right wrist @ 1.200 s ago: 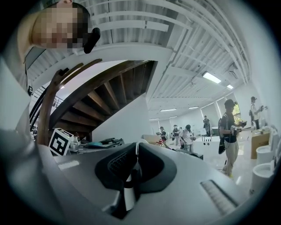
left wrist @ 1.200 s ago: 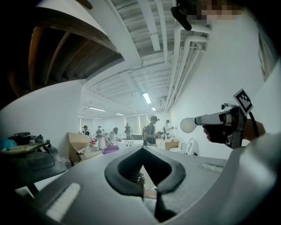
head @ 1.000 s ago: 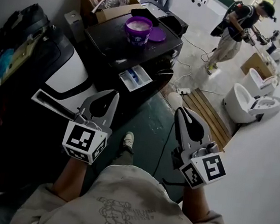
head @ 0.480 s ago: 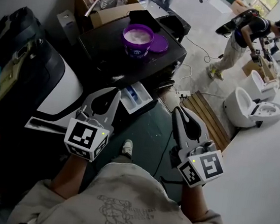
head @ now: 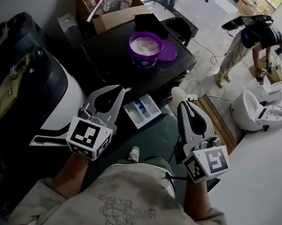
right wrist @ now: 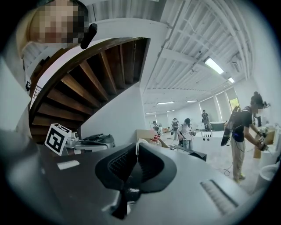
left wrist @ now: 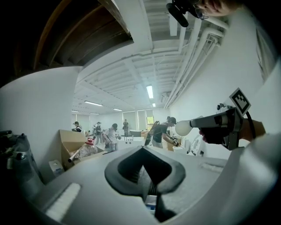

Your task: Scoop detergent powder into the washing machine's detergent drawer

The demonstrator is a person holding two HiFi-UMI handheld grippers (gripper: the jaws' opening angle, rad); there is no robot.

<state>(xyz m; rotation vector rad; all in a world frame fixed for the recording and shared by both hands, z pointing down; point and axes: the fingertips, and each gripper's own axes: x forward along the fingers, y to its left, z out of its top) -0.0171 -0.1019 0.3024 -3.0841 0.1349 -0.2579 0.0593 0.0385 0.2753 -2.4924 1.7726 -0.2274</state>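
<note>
right gripper is clamped on a white scoop, bowl poking past the tips toward the machine, and the purple detergent tub sits open on the black washer top, ahead and left of that scoop with its lid just beside it. the detergent drawer is pulled out between both grippers, long axis running diagonally back to the machine front. left gripper is closed on nothing; both hands are held low, pointing forward, so the right looks better placed to dip into the tub.
</note>
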